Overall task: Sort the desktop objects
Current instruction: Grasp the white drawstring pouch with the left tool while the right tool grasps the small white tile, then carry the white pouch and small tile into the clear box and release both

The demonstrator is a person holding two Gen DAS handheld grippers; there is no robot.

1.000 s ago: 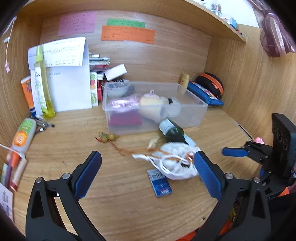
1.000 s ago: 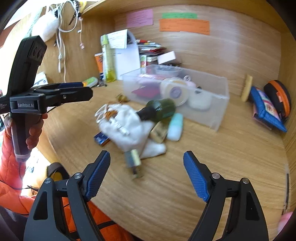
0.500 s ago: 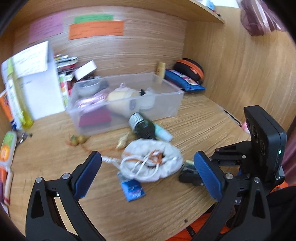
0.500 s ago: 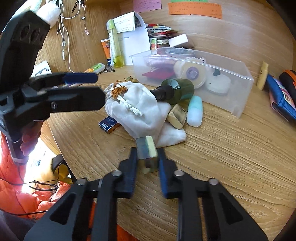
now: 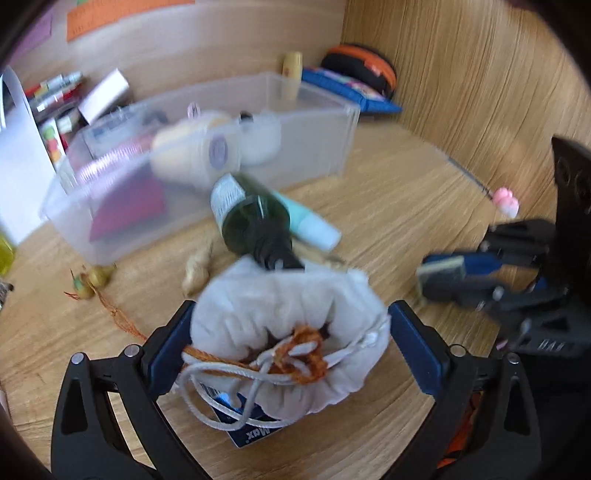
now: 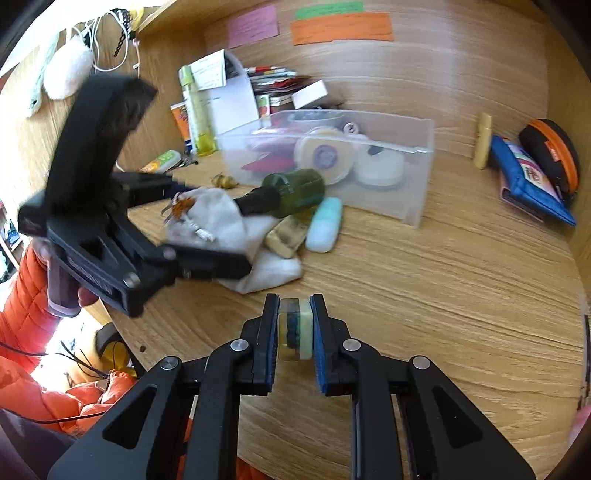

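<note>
I am clamping the small block (image 6: 294, 328) in the right gripper (image 6: 294, 330); the left gripper (image 5: 290, 343), jaws wide, is straddling the white pouch (image 5: 288, 332).

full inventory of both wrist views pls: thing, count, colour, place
plastic bin: 1, clear, back of desk, holds tape roll and other items
bottle: 1, dark green, lying in front of the bin, neck against the pouch
pouch: 1, white drawstring, between the left gripper's fingers
tube: 1, pale teal, beside the bottle
small block: 1, yellowish, clamped in the right gripper
blue packet: 1, under the pouch
sticky notes: 3, pink, green, orange, on the back wall
pencil case: 1, blue, right side
left gripper: black, blue pads, around the pouch; contact unclear
right gripper: black, shut on the block
</note>
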